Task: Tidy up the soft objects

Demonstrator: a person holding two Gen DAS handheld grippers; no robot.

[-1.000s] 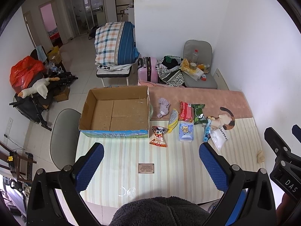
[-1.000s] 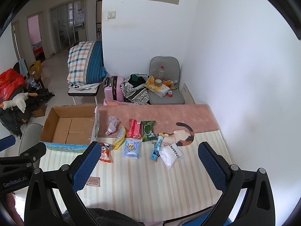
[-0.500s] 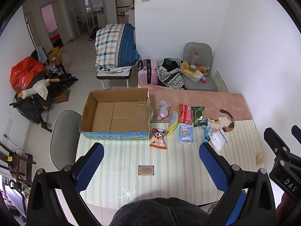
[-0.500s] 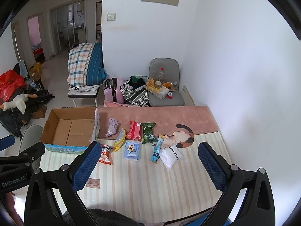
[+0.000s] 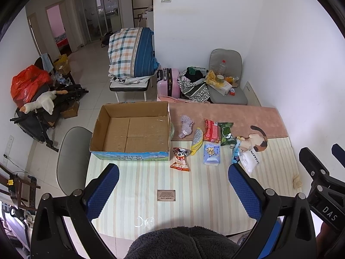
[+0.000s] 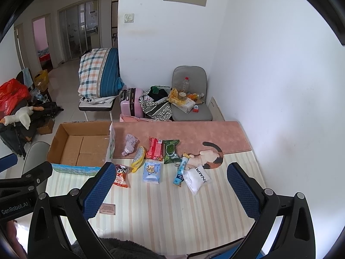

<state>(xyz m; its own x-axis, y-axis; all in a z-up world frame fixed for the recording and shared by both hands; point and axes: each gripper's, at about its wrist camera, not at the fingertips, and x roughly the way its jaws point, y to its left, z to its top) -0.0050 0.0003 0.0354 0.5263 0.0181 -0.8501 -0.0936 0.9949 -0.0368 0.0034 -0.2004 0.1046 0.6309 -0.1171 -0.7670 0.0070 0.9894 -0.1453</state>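
Both the left tool [image 5: 173, 184] and right tool [image 6: 170, 182] hover wide and empty low in frame, while the row of soft packets [image 5: 211, 153] lies mid-worktop right of the empty box [image 5: 131, 129], nearer the right tool.

An open, empty cardboard box [image 5: 131, 129] sits at the left of the striped table [image 5: 194, 194], and a loose row of soft things lies just to its right: a crumpled lilac cloth [image 5: 186, 126], a yellow-edged pouch [image 5: 196, 141], a red packet [image 5: 211, 130] and a green packet [image 5: 226, 133] side by side. Nearer the front edge lie a red-and-white snack bag [image 5: 180, 159], a pale blue tissue pack [image 5: 211, 154], a slim blue sachet [image 5: 236, 153] and a white pouch [image 5: 250, 160] — all flat, the last two touching. A cat-shaped plush [image 5: 255, 138] rests behind them, half on the pink mat [image 5: 237, 114].
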